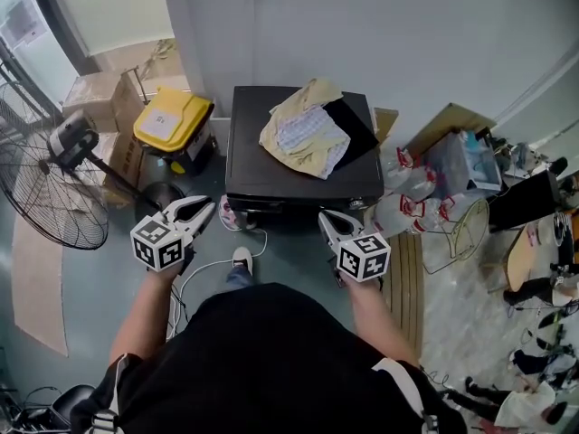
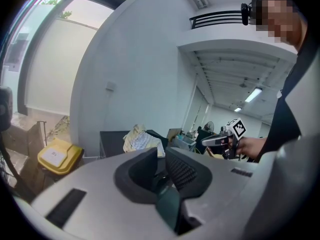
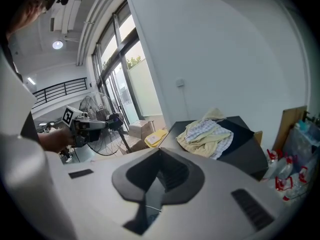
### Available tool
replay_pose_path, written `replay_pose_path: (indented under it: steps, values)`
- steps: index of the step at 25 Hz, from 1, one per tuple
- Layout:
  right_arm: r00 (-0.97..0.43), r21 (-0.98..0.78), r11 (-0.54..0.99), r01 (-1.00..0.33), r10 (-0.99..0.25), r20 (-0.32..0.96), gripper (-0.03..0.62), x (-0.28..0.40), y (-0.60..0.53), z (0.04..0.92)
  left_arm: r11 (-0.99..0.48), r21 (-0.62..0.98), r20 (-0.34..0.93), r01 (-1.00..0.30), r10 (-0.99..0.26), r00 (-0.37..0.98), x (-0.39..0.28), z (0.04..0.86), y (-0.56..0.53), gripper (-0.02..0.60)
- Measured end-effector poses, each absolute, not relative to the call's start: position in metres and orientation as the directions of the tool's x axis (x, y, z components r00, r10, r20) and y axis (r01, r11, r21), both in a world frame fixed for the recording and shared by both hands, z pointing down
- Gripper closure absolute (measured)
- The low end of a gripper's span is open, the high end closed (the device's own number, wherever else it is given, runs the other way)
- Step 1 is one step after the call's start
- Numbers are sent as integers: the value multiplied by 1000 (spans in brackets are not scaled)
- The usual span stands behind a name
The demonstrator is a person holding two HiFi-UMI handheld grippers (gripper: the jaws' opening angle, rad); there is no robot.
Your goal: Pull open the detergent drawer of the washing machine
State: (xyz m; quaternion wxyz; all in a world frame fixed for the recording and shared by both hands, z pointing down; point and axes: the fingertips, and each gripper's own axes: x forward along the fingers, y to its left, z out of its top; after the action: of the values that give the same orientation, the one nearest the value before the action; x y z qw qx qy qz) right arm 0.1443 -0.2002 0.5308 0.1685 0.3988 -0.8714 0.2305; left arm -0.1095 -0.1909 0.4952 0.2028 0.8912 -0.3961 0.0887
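The black washing machine (image 1: 258,147) stands against the white wall, seen from above, with a heap of yellow and checked clothes (image 1: 303,129) on its lid. Only a thin strip of its front shows, and the detergent drawer cannot be made out. My left gripper (image 1: 206,208) is shut and empty, hanging just before the machine's front left corner. My right gripper (image 1: 324,217) is shut and empty before the front right corner. In the left gripper view the machine (image 2: 112,141) lies ahead beyond the shut left gripper (image 2: 162,171). In the right gripper view the machine (image 3: 245,139) lies beyond the shut right gripper (image 3: 160,176).
A yellow-lidded bin (image 1: 172,120) and cardboard boxes (image 1: 99,98) stand left of the machine. A floor fan (image 1: 45,179) is further left. Plastic bottles (image 1: 407,197) and a wire rack (image 1: 461,233) crowd the right side. A white cable (image 1: 213,265) runs over the floor by my feet.
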Motion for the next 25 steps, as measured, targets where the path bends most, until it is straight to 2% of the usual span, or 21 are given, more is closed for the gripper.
replay_pose_path:
  steps: [25]
  values:
    - [-612,-313,547,-777,-536,581,592,132,-228,600,-563,343,429,-752,-618,659,-122,564,-231,526]
